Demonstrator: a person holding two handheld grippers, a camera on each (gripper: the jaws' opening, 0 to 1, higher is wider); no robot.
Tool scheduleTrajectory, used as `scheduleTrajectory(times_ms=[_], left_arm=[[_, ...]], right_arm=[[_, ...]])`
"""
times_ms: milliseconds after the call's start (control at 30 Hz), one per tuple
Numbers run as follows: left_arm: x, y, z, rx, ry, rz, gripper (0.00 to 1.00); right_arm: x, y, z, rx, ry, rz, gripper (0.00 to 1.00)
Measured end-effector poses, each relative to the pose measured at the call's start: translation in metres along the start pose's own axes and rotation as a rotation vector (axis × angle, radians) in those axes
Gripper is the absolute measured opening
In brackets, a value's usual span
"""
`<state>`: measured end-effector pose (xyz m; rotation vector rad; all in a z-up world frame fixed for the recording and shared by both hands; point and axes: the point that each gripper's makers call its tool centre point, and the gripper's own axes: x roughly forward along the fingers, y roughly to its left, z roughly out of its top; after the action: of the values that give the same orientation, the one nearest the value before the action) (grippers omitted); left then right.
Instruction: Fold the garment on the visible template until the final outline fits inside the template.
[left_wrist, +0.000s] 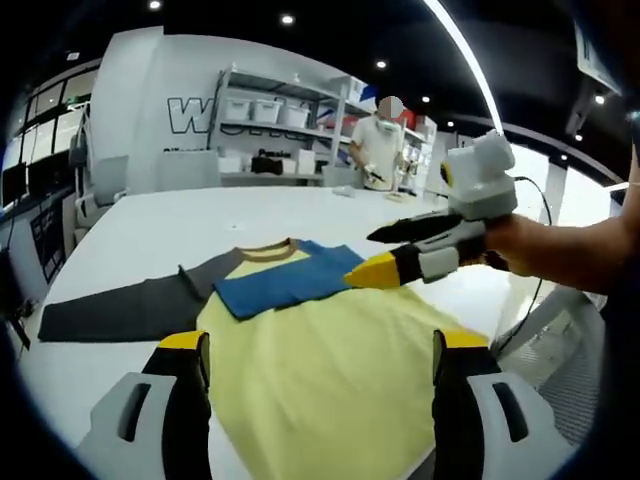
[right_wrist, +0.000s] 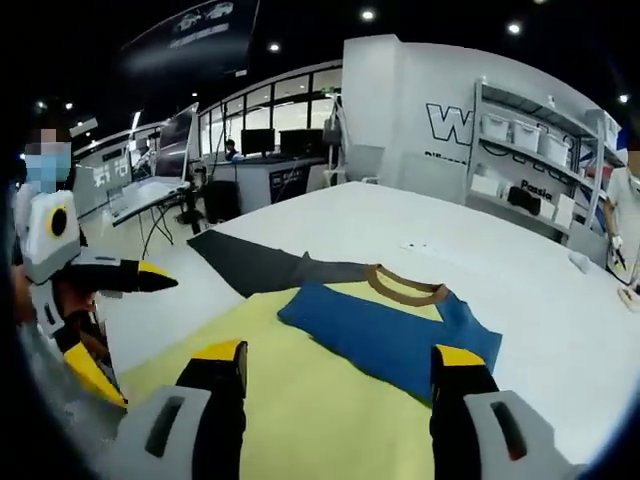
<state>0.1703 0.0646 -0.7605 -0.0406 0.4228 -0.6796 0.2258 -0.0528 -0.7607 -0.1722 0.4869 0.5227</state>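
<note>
In the left gripper view, the left gripper (left_wrist: 320, 375) has its yellow-tipped grey jaws spread wide with nothing between them, poised above the soft yellow body of the garment (left_wrist: 330, 370). The right gripper (left_wrist: 385, 250), coming in from the right, likewise shows its jaws parted, one black and one yellow-tipped, empty over the blue fold.

In the right gripper view, the right gripper (right_wrist: 340, 385) is released too, jaws apart above the yellow cloth, while the left gripper (right_wrist: 125, 320) stands at the left with its jaws splayed.

The garment is a matte knit shirt lying flat on the smooth white table (right_wrist: 540, 300): yellow body, one blue sleeve (right_wrist: 385, 335) folded across the chest, a tan ribbed collar (right_wrist: 405, 285), and a dark grey sleeve (right_wrist: 260, 262) stretched out flat.

Far behind, metal shelving (left_wrist: 280, 115) holds white bins, and a person (left_wrist: 378, 145) stands beside it.
</note>
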Motion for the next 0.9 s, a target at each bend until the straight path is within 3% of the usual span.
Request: scheduleTrajectory(times_ms=[200, 400, 500, 633, 700, 900], left_arm=[[0.001, 0.000, -0.004, 0.002, 0.016, 0.005, 0.87], [0.000, -0.001, -0.005, 0.003, 0.021, 0.011, 0.87], [-0.002, 0.000, -0.003, 0.002, 0.018, 0.019, 0.86], [-0.008, 0.006, 0.002, -0.013, 0.001, 0.035, 0.86], [-0.011, 0.011, 0.006, -0.019, -0.009, 0.047, 0.86], [-0.029, 0.058, 0.023, -0.040, -0.072, 0.156, 0.85]], right_arm=[[-0.042, 0.009, -0.020, 0.054, -0.019, -0.019, 0.72], [-0.071, 0.012, -0.020, 0.081, -0.061, -0.047, 0.71], [-0.076, 0.015, -0.023, 0.068, -0.070, -0.059, 0.70], [-0.072, 0.019, -0.036, 0.045, -0.023, -0.052, 0.68], [-0.072, 0.018, -0.031, 0.041, -0.043, -0.054, 0.68], [-0.070, 0.024, -0.033, 0.001, -0.034, -0.038, 0.68]])
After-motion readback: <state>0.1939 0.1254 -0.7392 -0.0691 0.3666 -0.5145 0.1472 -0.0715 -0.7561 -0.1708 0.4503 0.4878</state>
